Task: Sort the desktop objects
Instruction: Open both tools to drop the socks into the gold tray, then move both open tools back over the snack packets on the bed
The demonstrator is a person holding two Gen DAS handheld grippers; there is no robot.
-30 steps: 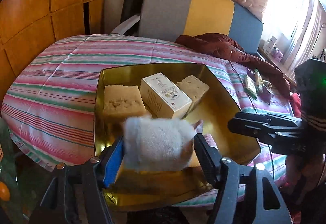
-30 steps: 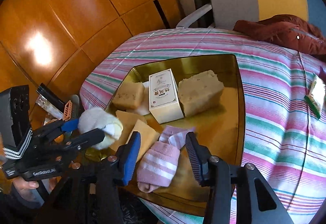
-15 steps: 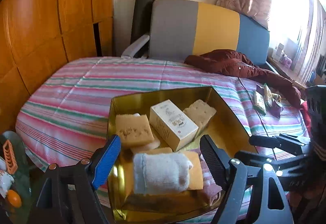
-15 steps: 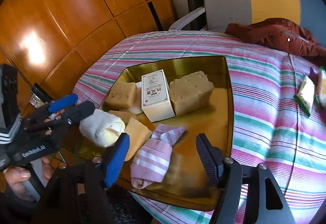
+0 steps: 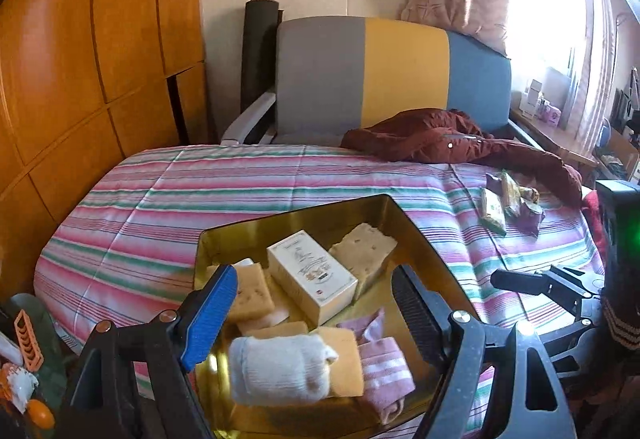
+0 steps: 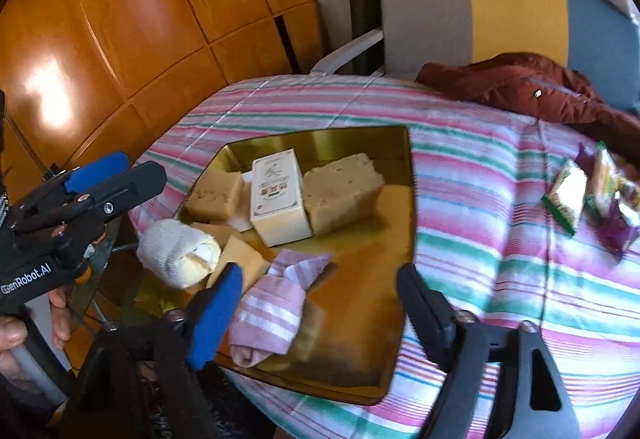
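Observation:
A gold tray (image 5: pixel 424 243) (image 6: pixel 404 175) sits on the striped bedspread. In it lie a white rolled sock (image 5: pixel 280 369) (image 6: pixel 178 259), a pink striped sock (image 5: pixel 384 369) (image 6: pixel 272 311), a cream box (image 5: pixel 310 275) (image 6: pixel 278 195), yellow sponges (image 5: pixel 250 293) (image 6: pixel 216 195) and a tan block (image 5: pixel 364 247) (image 6: pixel 340 191). My left gripper (image 5: pixel 312 315) (image 6: pixel 116 175) is open and empty, above and behind the white sock. My right gripper (image 6: pixel 320 311) (image 5: pixel 520 279) is open and empty over the tray's near part, by the pink sock.
Snack packets (image 5: pixel 508 203) (image 6: pixel 592 195) lie on the bedspread (image 5: pixel 200 191) right of the tray. A dark red jacket (image 5: pixel 440 143) (image 6: pixel 532 91) lies at the back by a grey, yellow and blue chair (image 5: pixel 392 75). Wooden panels (image 6: pixel 140 19) stand left. Clutter (image 5: pixel 24 359) sits low left.
My left gripper opened and let go of the white sock, which now rests in the tray. Both grippers have drawn back and up from the tray.

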